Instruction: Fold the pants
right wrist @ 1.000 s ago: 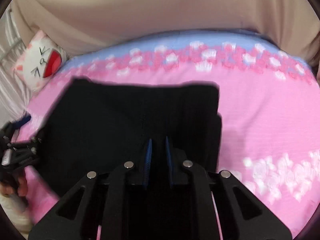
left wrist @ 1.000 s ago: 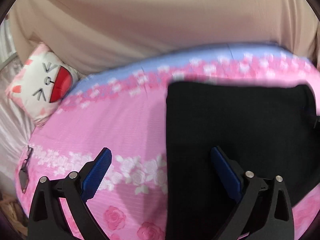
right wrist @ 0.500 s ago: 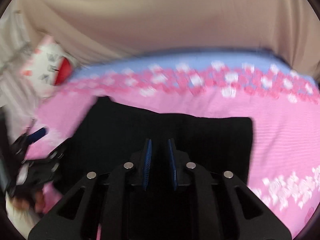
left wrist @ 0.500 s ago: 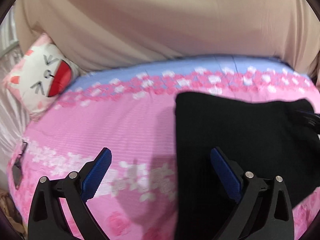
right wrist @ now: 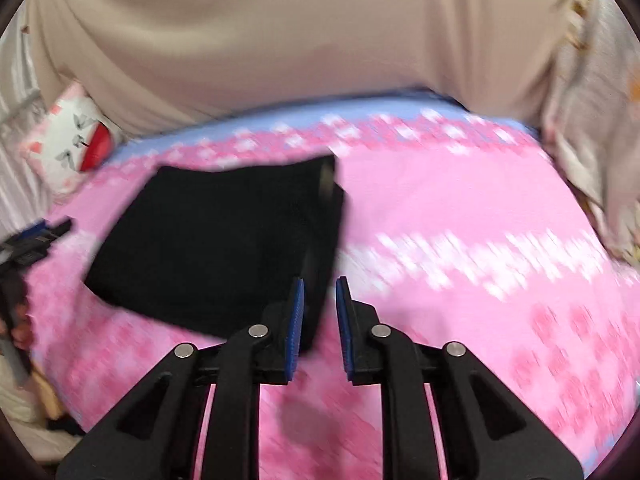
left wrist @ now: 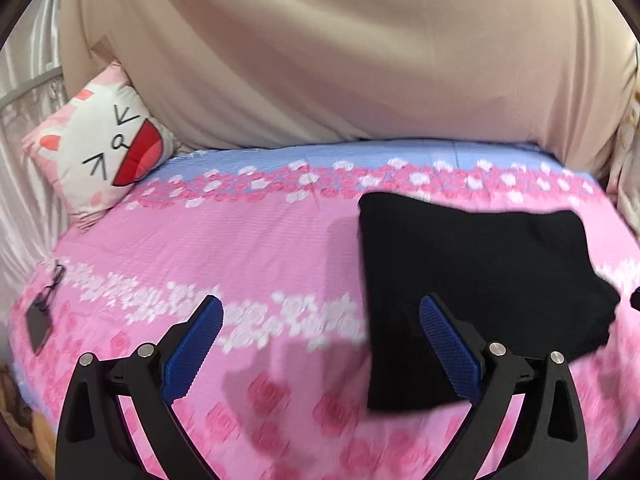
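The black pants lie folded into a thick rectangle on the pink floral bed cover. In the right wrist view the pants lie left of centre. My left gripper is wide open and empty, above the bed at the pants' left edge. My right gripper is a little open and empty, just off the pants' near right corner. The left gripper also shows at the far left of the right wrist view.
A cat-face pillow leans at the bed's far left against a beige curtain. A small dark tag on a cord lies at the bed's left edge. Patterned cloth hangs at the right.
My right gripper has opened, let go of the pants and pulled back to the right. Both grippers have drawn back from the pants, which now lie flat.
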### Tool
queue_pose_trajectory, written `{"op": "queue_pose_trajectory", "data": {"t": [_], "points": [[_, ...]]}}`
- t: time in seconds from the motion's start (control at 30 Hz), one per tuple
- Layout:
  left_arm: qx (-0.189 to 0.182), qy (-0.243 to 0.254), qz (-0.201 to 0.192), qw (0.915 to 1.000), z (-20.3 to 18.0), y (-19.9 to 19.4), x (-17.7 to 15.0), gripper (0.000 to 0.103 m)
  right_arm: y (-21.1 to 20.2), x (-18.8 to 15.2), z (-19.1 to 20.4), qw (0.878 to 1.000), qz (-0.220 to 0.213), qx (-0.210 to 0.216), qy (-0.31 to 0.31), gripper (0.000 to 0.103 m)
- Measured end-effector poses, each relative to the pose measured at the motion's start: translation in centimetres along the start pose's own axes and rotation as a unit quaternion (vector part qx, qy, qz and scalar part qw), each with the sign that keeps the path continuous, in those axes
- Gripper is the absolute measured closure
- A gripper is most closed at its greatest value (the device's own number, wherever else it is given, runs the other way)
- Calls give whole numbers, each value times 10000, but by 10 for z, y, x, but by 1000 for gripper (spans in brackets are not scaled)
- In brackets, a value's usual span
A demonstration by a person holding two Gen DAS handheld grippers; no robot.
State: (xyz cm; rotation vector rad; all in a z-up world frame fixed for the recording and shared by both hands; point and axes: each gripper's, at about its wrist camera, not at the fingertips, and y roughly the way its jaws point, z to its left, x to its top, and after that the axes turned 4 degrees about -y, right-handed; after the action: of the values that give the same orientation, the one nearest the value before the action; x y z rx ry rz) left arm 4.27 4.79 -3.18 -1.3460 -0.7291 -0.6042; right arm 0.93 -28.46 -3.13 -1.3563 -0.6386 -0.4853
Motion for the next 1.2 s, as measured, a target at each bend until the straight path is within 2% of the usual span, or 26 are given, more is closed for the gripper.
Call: {"op": "queue_pose_trajectory", "data": {"t": [0.13,0.23,0.33,0.43,0.6,0.63,0.67,0.7,0.73,0.77,0.8,0.83,0.93,1.03,1.1,1.17,1.2], "points": [[-198,235,433,9986,-6,7,-34,5,9,-31,2,9993,354,-94,-91,86],[-105,411,690,9967,-15,19,-53,5,20,-38,17,9983,451,-53,-366,85],[-109,476,756,9959,-22,30,-60,5,25,-36,34,9970,346,-30,-698,46],[-19,506,767,9958,-27,44,-57,5,33,-32,45,9955,290,-76,-904,46],[-48,427,854,9954,-31,63,-45,5,51,-19,45,9963,384,-180,-753,45],[-70,426,861,9953,-31,65,-44,5,53,-17,44,9971,362,-126,-657,47],[-132,414,880,9952,-32,68,-42,7,54,-16,43,9976,372,-17,-584,64],[-312,418,908,9945,-32,69,-40,21,55,-14,40,9984,383,185,-375,67],[-589,364,953,9930,-31,68,-38,34,54,-12,38,9987,375,238,-265,77],[-973,245,1088,9890,-30,67,-36,71,51,-9,38,9987,360,306,-185,83],[-1250,72,1262,9841,-28,64,-33,83,44,-7,37,9988,308,375,-103,84],[-1150,106,1214,9859,-28,59,-32,87,38,-5,36,9988,242,422,-39,85],[-1163,212,1063,9873,-18,31,-33,90,6,-4,32,9977,93,662,98,86],[-1576,153,1231,9797,-7,8,-46,90,-15,-20,28,9971,195,728,105,85],[-1614,240,1441,9760,-10,6,-65,89,-5,-39,23,9960,491,701,248,82],[-1383,356,1504,9783,-16,9,-80,86,13,-62,16,9939,801,683,331,73],[-1376,365,1505,9783,-15,8,-84,86,7,-66,12,9939,657,766,441,71]]}}
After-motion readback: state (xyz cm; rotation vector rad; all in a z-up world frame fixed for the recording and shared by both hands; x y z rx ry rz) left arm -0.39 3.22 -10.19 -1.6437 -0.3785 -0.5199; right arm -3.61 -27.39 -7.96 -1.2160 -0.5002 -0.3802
